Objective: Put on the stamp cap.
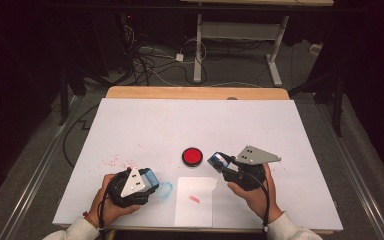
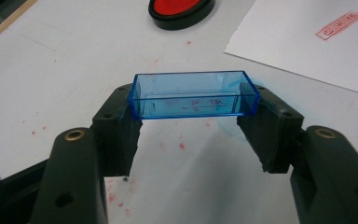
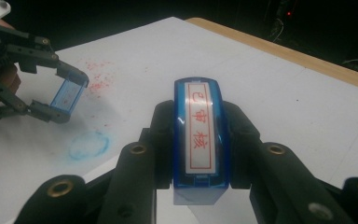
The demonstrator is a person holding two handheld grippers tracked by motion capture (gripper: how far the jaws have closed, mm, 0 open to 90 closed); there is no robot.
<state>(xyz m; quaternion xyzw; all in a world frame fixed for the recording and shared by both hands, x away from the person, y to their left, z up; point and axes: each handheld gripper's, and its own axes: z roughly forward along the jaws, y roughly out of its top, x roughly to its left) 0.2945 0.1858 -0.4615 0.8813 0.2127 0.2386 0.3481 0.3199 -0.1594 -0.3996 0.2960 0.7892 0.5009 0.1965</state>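
Blue clear plastic is what your left gripper holds: the stamp cap, pinched by its two short ends, low over the white board. If you squeeze unevenly, it can pop out. Next comes the white paper with one red print, then the red ink pad. Your right gripper is closed on the blue stamp, just right of the pad. A tilted stamp could leave a smeared print, and wet ink could soil the cap.

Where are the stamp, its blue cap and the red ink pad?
stamp [image 3: 199,135], right gripper view, its labelled top face.
blue cap [image 2: 193,95], left gripper view, its clear front wall.
red ink pad [image 1: 192,156], high view, its red centre.
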